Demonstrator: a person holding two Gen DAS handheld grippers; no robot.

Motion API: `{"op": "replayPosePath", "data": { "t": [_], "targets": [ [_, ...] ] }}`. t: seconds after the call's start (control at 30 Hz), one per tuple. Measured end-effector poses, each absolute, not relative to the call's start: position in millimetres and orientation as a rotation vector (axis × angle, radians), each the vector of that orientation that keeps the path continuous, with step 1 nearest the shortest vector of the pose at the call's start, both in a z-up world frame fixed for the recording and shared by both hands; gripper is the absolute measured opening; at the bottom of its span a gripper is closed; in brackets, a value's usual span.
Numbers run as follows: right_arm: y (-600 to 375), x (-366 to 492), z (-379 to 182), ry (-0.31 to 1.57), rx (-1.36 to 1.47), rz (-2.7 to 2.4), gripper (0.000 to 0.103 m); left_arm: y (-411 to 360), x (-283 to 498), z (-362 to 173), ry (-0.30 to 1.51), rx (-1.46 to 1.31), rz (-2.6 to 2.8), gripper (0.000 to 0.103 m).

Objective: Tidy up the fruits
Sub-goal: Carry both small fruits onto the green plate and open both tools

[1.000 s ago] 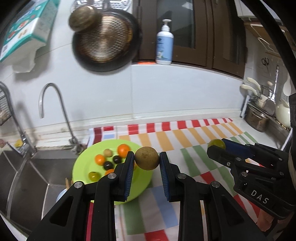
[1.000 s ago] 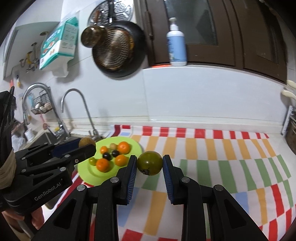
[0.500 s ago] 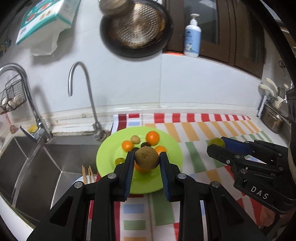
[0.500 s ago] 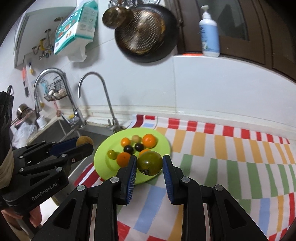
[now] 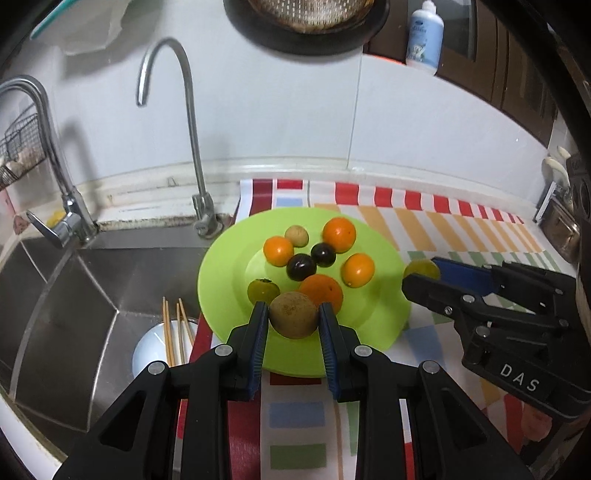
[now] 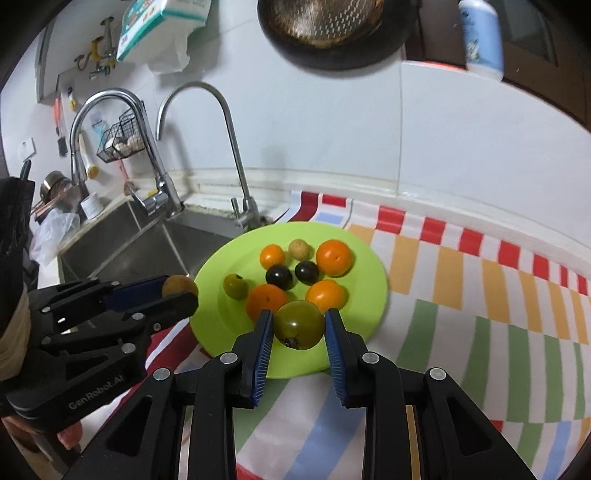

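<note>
Two fruits held over the round green plastic plate (image 5: 221, 280)
The left tongs (image 5: 293, 321) squeeze a round, rough brown fruit (image 5: 293, 314); the right tongs (image 6: 299, 326) squeeze a smooth, shiny green-brown tomato (image 6: 299, 324).

Home kitchen: steel sink (image 5: 74, 288) with faucet (image 5: 177, 122), pan (image 6: 332, 33) hung on wall, chopsticks (image 5: 173, 328) in bowl.

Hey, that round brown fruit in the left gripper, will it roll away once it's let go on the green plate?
Probably a bit. The round brown fruit is near-spherical, so it may roll. The green plate looks dished, which would likely steer it inward toward the orange fruit. Its matte skin seems unlikely to slip from the left gripper.
</note>
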State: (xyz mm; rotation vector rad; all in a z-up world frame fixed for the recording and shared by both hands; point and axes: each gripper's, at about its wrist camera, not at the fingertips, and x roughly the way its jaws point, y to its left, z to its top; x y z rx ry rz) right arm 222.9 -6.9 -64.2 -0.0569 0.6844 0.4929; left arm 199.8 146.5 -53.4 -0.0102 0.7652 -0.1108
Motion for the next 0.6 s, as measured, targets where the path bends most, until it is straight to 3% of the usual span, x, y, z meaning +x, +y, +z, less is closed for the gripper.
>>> {"op": "replayPosePath", "data": {
  "t": [0.37,0.5,0.6],
  "targets": [
    [2.9,254.8,-85.6,0.737,-0.064,0.498,0.030,150.0,225.5,-72.4,0.804,-0.012,-0.125,0.029],
    [-1.1,256.4,-84.7,0.730,-0.042,0.475,0.038,148.3,223.9,-66.7,0.789,0.006,-0.115,0.033],
    [-8.3,250.9,-78.0,0.711,-0.032,0.452,0.038,147.5,216.5,-56.1,0.759,0.002,-0.100,0.034]
  ]
}}
